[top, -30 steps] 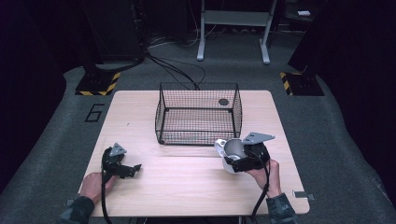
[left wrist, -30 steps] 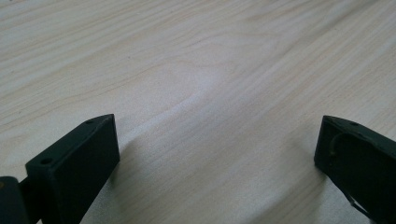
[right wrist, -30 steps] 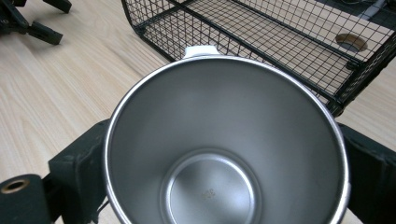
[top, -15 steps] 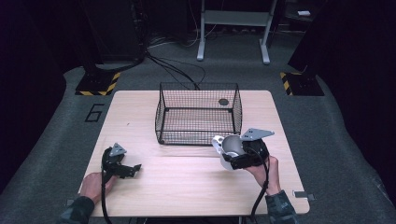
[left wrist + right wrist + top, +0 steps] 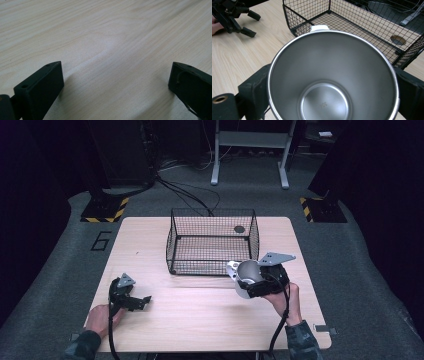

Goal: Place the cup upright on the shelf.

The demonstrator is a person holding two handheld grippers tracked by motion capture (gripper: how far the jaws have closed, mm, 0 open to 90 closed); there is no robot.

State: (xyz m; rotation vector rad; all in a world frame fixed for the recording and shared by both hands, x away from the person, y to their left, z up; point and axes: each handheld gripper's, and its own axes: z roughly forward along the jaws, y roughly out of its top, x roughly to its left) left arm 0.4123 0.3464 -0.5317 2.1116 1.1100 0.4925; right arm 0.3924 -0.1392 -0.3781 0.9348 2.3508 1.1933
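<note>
A steel cup [image 5: 246, 276] with a white handle is held above the table, tilted toward the basket's front right corner. My right gripper [image 5: 256, 281] is shut on the cup; in the right gripper view the cup's empty inside [image 5: 329, 82] faces the camera between the two black jaws. A black wire basket [image 5: 212, 241] stands at the middle back of the wooden table [image 5: 200, 320]. My left gripper [image 5: 142, 301] rests low at the front left, open, with bare wood [image 5: 112, 62] between its jaws.
A round dark hole [image 5: 239, 229] in the tabletop shows behind the basket's right side. The far-off left gripper [image 5: 235, 17] appears at the upper left of the right gripper view. Dark floor, cables and a metal stand lie beyond the table.
The right gripper has carried the cup slightly up and toward the basket's front right corner. The left gripper has stayed put.
</note>
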